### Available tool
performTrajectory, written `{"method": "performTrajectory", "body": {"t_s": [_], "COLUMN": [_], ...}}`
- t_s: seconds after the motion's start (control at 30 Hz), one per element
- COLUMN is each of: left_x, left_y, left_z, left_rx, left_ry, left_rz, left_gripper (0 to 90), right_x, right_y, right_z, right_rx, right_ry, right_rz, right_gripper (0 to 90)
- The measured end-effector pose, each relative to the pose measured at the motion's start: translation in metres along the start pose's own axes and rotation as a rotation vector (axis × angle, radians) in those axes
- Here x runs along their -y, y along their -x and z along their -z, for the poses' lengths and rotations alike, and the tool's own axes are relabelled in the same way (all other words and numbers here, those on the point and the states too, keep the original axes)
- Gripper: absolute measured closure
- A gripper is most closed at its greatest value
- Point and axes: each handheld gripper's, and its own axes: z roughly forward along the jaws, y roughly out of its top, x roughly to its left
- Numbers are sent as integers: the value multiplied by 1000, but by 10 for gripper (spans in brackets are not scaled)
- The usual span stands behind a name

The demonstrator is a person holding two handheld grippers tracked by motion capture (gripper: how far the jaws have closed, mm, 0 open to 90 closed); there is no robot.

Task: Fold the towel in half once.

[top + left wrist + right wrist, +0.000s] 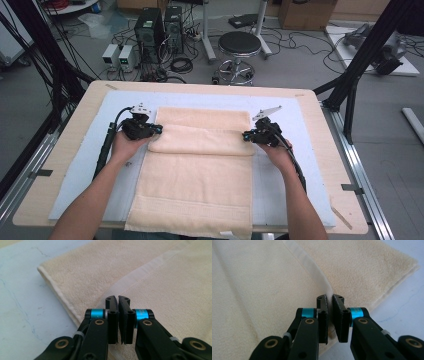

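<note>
High view, near edge: two forearms were seen entering from the bottom, each hand wrapped around a black gripper. A cream towel [200, 185] was laid lengthwise down the middle of the bench [320, 115], on a pale blue mat [80, 170], its near hem hanging just over the bench's front edge. Farther up, the towel's far part was seen folded back toward the person, the fold edge lying as a raised band across the cloth.

The left gripper [156, 129] was placed at the left end of that band, the right gripper [246, 135] at the right end, both level with each other and pointed inward. In the left gripper view, the fingers [112, 315] were noted drawn nearly together over the towel's woven border strip [130, 280], near the left selvedge; only a thin slit was left between them, and whether cloth was pinched in it could not be told for certain. In the right gripper view, the fingers [322, 315] were likewise narrowed, and the folded towel edge [319, 277] was seen running straight into the gap and gripped there.

Beyond the bench, on the grey floor, a round black stool [239, 44], two dark computer towers [160, 27], small white boxes [119, 54] and loose cables were recorded. Black frame struts [365, 55] were noted at both sides.
</note>
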Motion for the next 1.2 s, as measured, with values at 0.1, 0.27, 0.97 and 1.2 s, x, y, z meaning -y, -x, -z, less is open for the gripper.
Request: {"method": "performTrajectory", "body": {"t_s": [0.1, 0.27, 0.97, 1.2], "left_x": [-3, -5, 44, 71], "left_y": [0, 5, 57, 72], "left_z": [11, 26, 106, 132], "left_rx": [9, 22, 79, 63], "left_ry": [30, 65, 173, 213], "left_rz": [-3, -26, -162, -164], "left_gripper": [861, 861, 868, 896], "right_x": [-2, -5, 21, 35], "right_y": [-3, -12, -91, -115], "right_z": [7, 23, 81, 94], "right_rx": [-10, -22, -83, -109], "right_ry": [21, 51, 107, 112], "right_rz": [-1, 20, 168, 202], "right_gripper": [836, 836, 837, 839]}}
